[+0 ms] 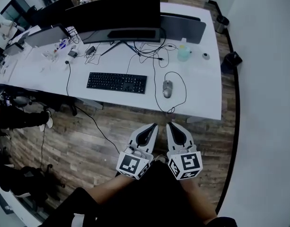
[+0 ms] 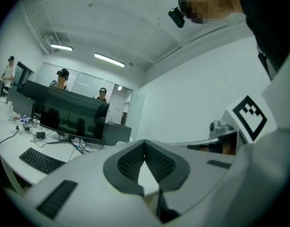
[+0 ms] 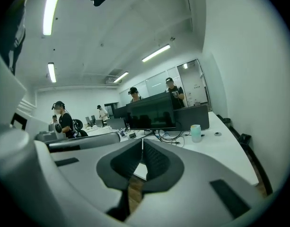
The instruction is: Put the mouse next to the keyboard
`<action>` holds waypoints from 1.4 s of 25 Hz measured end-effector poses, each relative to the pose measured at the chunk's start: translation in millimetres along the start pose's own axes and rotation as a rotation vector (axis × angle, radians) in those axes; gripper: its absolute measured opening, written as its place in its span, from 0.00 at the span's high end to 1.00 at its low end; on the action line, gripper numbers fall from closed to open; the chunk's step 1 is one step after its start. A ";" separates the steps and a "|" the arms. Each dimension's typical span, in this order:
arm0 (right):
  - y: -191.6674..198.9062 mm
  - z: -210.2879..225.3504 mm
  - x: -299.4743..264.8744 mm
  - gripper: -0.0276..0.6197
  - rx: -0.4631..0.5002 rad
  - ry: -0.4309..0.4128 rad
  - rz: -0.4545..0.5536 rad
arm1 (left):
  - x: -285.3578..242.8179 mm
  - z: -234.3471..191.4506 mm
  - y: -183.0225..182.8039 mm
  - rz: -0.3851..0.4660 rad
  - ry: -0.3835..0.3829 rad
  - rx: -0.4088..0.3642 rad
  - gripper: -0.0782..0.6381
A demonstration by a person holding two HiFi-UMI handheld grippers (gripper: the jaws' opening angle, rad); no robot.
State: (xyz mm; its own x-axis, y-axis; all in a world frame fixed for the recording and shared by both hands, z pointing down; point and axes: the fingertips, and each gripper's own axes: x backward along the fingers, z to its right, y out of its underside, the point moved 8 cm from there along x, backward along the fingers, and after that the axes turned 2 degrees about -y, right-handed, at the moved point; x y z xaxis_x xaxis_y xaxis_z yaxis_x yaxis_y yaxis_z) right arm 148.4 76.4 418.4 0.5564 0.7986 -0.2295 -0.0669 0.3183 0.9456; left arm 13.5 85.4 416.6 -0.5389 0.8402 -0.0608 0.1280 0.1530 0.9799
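Note:
A grey wired mouse [image 1: 167,88] lies on the white desk [image 1: 201,93], a short way right of the black keyboard [image 1: 117,82]. Both grippers hang side by side well in front of the desk, above the wooden floor, and touch nothing. My left gripper [image 1: 153,126] is shut, its tips meeting with nothing between them [image 2: 144,141]. My right gripper [image 1: 170,125] is shut too and empty [image 3: 142,140]. In the left gripper view the keyboard [image 2: 40,160] shows at the far left. The mouse is hidden in both gripper views.
A wide dark monitor [image 1: 114,14] stands behind the keyboard, with cables [image 1: 152,53] and a pale cup [image 1: 183,54] near it. Small clutter [image 1: 59,48] lies at the desk's left. Other people [image 3: 63,121] stand around nearby desks. A bin [image 1: 231,59] sits at the right wall.

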 end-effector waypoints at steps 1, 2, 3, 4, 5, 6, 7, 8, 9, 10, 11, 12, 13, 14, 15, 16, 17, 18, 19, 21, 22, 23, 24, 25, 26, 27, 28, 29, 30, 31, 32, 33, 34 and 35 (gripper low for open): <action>-0.9 -0.9 9.6 0.92 0.005 0.004 0.014 | 5.3 7.8 0.1 0.004 -0.010 -0.002 0.89; -2.0 -3.2 18.6 0.92 0.020 0.005 0.029 | 10.6 14.3 -0.6 0.012 -0.022 -0.002 0.89; -3.5 -6.5 26.5 0.92 0.043 0.005 0.044 | 15.5 19.4 -2.0 0.022 -0.034 0.002 0.89; -5.5 -10.3 33.0 0.92 0.069 0.005 0.060 | 19.9 23.4 -4.3 0.036 -0.046 0.010 0.89; -7.8 -14.4 38.4 0.92 0.090 0.004 0.075 | 23.7 26.8 -7.2 0.053 -0.054 0.019 0.89; -10.2 -18.3 43.4 0.92 0.102 0.003 0.090 | 27.0 30.4 -10.5 0.070 -0.057 0.025 0.89; -12.7 -21.3 48.8 0.92 0.107 0.004 0.103 | 29.6 34.8 -13.5 0.085 -0.057 0.026 0.89; -15.4 -23.1 54.5 0.92 0.113 0.009 0.114 | 31.3 39.7 -15.6 0.098 -0.054 0.023 0.89; -18.5 -23.8 60.0 0.92 0.122 0.020 0.127 | 31.9 44.2 -16.7 0.106 -0.049 0.020 0.89; -21.7 -24.1 64.6 0.92 0.131 0.036 0.140 | 31.9 47.7 -17.2 0.110 -0.044 0.016 0.89; -24.9 -24.5 68.1 0.92 0.139 0.052 0.154 | 31.8 49.8 -17.6 0.112 -0.038 0.014 0.89; -27.4 -25.4 70.4 0.92 0.144 0.065 0.167 | 31.9 50.8 -18.2 0.113 -0.032 0.012 0.89; -28.3 -27.1 71.9 0.92 0.144 0.077 0.175 | 33.0 51.3 -18.8 0.116 -0.024 0.008 0.89; -27.1 -29.6 73.2 0.92 0.141 0.087 0.175 | 35.2 51.8 -19.1 0.120 -0.014 0.002 0.89; -24.6 -32.8 74.2 0.93 0.138 0.096 0.169 | 38.1 52.3 -19.1 0.125 -0.005 -0.006 0.89; -22.3 -36.4 74.8 0.93 0.141 0.103 0.161 | 41.3 52.8 -19.3 0.132 0.000 -0.015 0.89; -21.0 -39.9 75.2 0.93 0.148 0.107 0.154 | 44.3 53.2 -19.8 0.139 0.000 -0.022 0.89; -20.3 -42.9 75.5 0.93 0.158 0.110 0.149 | 46.9 53.4 -20.8 0.146 -0.003 -0.028 0.89; -20.0 -45.3 75.7 0.93 0.167 0.111 0.146 | 48.8 53.6 -21.9 0.153 -0.005 -0.030 0.89; -19.3 -49.0 76.5 0.93 0.180 0.113 0.143 | 51.4 53.8 -23.1 0.160 -0.007 -0.028 0.89; -18.5 -50.9 77.1 0.93 0.185 0.113 0.143 | 53.0 53.3 -22.1 0.160 -0.008 -0.028 0.89; -17.4 -53.0 77.8 0.93 0.190 0.113 0.143 | 55.0 52.7 -20.4 0.159 -0.009 -0.028 0.89; -15.7 -55.1 78.3 0.93 0.195 0.115 0.141 | 57.0 52.1 -18.9 0.159 -0.009 -0.027 0.89; -13.6 -56.7 78.7 0.93 0.197 0.117 0.136 | 58.7 51.9 -17.6 0.158 -0.008 -0.024 0.89; -12.0 -57.6 78.9 0.93 0.198 0.120 0.130 | 60.1 52.1 -16.6 0.157 -0.006 -0.021 0.89; -11.2 -57.9 79.4 0.93 0.198 0.124 0.125 | 61.3 52.7 -15.9 0.155 -0.003 -0.020 0.89; -11.3 -57.7 80.5 0.93 0.198 0.130 0.124 | 62.3 53.7 -15.5 0.152 0.000 -0.021 0.89; -11.9 -57.5 81.9 0.93 0.198 0.136 0.125 | 63.3 54.7 -15.6 0.151 0.004 -0.021 0.89; -12.4 -57.2 83.7 0.93 0.199 0.141 0.127 | 64.2 55.7 -16.2 0.152 0.007 -0.021 0.89; -12.3 -57.1 85.6 0.93 0.200 0.146 0.128 | 64.8 56.7 -17.0 0.156 0.009 -0.019 0.89; -11.5 -56.9 87.3 0.93 0.199 0.151 0.128 | 65.2 57.6 -17.5 0.159 0.011 -0.017 0.89; -10.1 -56.7 88.7 0.93 0.197 0.156 0.126 | 65.3 58.2 -16.9 0.160 0.011 -0.018 0.89; -8.5 -56.9 89.7 0.93 0.195 0.159 0.124 | 65.1 58.6 -15.8 0.158 0.011 -0.021 0.89; -7.1 -57.6 90.1 0.93 0.196 0.160 0.122 | 64.8 59.0 -14.6 0.155 0.011 -0.023 0.89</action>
State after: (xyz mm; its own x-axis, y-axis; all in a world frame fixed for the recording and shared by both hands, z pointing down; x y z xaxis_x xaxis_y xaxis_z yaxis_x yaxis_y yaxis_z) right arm 151.3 175.5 377.8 0.4155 0.9002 -0.1304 0.0447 0.1230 0.9914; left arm 25.8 168.3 387.2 -0.5234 0.8469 0.0938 0.1912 0.0094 0.9815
